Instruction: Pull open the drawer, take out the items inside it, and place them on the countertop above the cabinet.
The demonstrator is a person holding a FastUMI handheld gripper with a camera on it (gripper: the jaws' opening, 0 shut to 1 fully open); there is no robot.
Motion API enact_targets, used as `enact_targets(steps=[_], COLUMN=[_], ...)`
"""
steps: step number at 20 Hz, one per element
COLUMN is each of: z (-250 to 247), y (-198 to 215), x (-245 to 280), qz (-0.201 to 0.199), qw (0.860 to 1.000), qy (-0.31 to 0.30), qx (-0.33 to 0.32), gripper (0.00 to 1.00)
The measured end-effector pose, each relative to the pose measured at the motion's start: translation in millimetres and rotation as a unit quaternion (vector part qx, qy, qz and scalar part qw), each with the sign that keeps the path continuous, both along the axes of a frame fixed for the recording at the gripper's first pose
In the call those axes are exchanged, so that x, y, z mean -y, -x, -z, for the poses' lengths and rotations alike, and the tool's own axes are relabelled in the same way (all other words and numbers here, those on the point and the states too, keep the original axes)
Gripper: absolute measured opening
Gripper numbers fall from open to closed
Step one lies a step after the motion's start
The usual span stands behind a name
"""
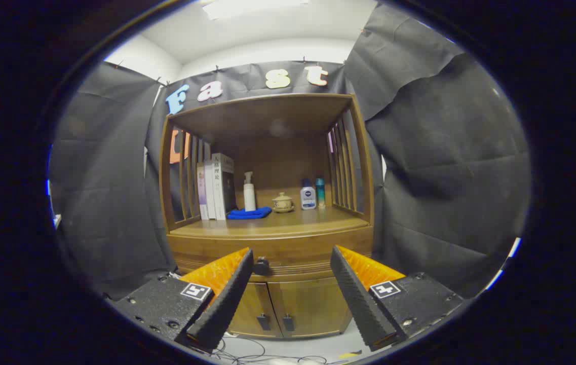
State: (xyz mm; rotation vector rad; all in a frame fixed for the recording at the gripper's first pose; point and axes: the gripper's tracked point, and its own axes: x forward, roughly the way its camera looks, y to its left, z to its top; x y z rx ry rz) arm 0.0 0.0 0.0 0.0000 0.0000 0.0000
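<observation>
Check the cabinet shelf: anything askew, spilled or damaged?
Nothing stands out. Books, spray bottle, blue cloth, lidded cup and two bottles sit tidy; drawer is closed; gripper is open, short of the knob.

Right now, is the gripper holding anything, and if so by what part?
Nothing is held. The gripper is open, its fingers apart with nothing between them, short of the closed drawer's knob.

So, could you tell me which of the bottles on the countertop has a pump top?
The tall white bottle standing behind the blue cloth, beside the books. The other two bottles by the right-hand slats are shorter and capped. The gripper is open.
</observation>
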Motion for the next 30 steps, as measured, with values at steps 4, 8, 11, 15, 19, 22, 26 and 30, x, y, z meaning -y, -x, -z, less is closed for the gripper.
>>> enact_targets(steps=[4, 8, 11, 15, 19, 22, 26, 30], z=[-2.9, 1.3, 2.6, 5.4, 18.3, 29.2, 33.4, 51.0], y=[-1.8, -3.6, -4.2, -6.2, -16.9, -30.3, -52.9, -89.7], x=[2.6, 3.7, 1.0, 0.4, 3.2, -3.2, -17.3, -39.7], qz=[0.005, 0.010, 0.007, 0.008, 0.011, 0.011, 0.005, -0.009], qw=[1.000, 1.000, 1.000, 1.000, 1.000, 1.000, 1.000, 0.999], qy=[0.000, -0.001, -0.002, 0.002, 0.000, 0.004, 0.025, 0.032], qx=[0.003, -0.002, -0.005, -0.005, -0.015, -0.025, -0.014, -0.013], gripper=[0.99, 0.99, 0.99, 0.99, 0.99, 0.99, 0.99, 0.99])
